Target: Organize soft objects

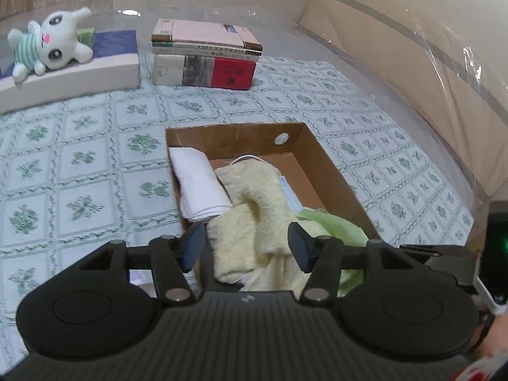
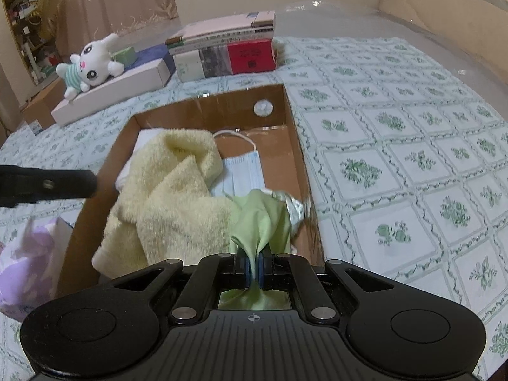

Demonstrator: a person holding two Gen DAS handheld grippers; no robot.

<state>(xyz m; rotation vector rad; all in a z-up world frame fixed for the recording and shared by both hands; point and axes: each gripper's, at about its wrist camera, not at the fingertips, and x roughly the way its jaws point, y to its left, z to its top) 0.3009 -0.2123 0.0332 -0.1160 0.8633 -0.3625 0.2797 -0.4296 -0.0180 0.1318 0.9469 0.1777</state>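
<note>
Your right gripper (image 2: 253,273) pinches the green cloth (image 2: 260,219) at the cardboard box (image 2: 295,146) near end; your left gripper (image 1: 246,247), spread, straddles the yellow towel (image 1: 250,209).

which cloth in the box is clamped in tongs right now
The light green cloth: the right tongs are shut on it. The fluffy yellow towel and folded white towel lie free.
</note>
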